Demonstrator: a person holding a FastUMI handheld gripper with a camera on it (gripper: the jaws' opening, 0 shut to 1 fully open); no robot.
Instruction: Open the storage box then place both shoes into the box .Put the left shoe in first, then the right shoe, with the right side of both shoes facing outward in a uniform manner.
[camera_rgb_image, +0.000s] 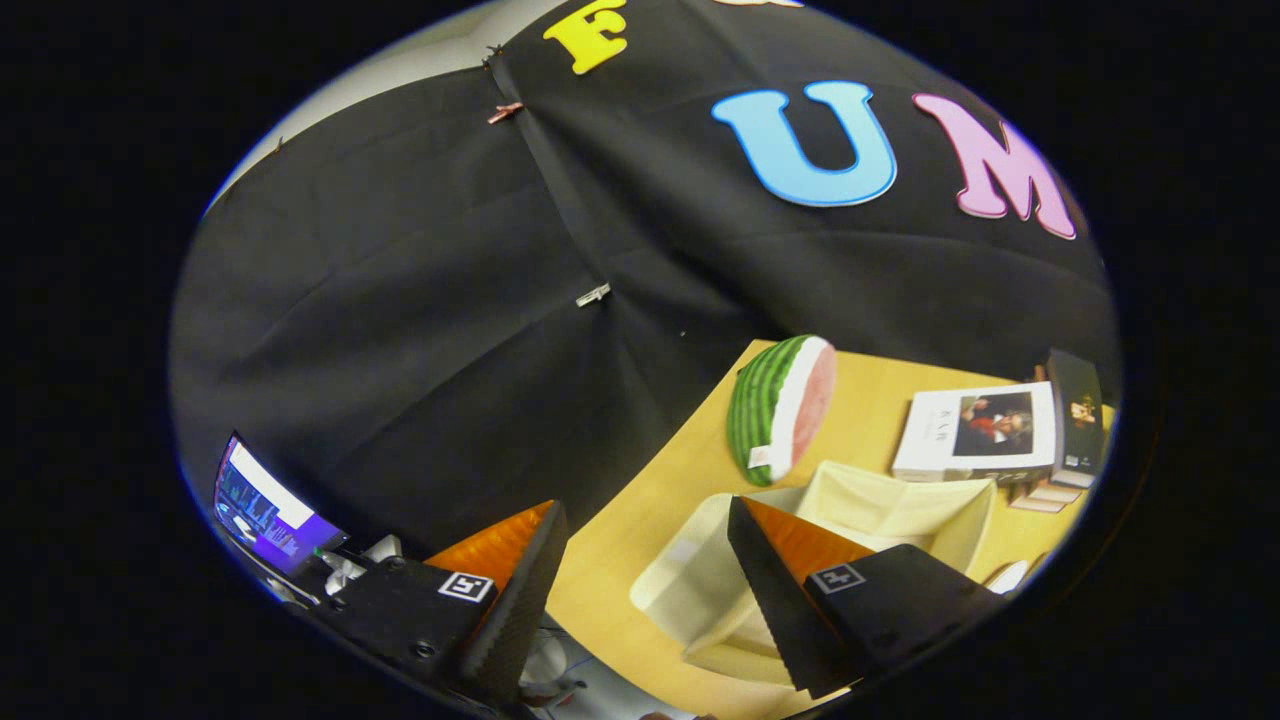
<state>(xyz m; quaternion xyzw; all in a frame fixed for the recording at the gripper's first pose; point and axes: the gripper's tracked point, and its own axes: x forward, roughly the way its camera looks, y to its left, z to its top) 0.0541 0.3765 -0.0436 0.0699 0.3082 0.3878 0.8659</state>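
Note:
My gripper (645, 545) is open, held high and tilted above the wooden table (640, 520); nothing lies between its two black-and-orange fingers (520, 590). Below and just beyond the right finger (780, 590) sits the cream fabric storage box (900, 510), its top open and its inside pale. The right finger hides part of the box's near side. A small white shape (1008, 575) peeks out past the right finger, too little of it to tell what it is.
A watermelon-slice toy (780, 405) stands on the table behind the box. Further back lie a white book (985, 430), a dark book (1075, 410) and a few small blocks (1045, 495). A lit screen (265, 510) sits beyond the left finger, off the table's edge.

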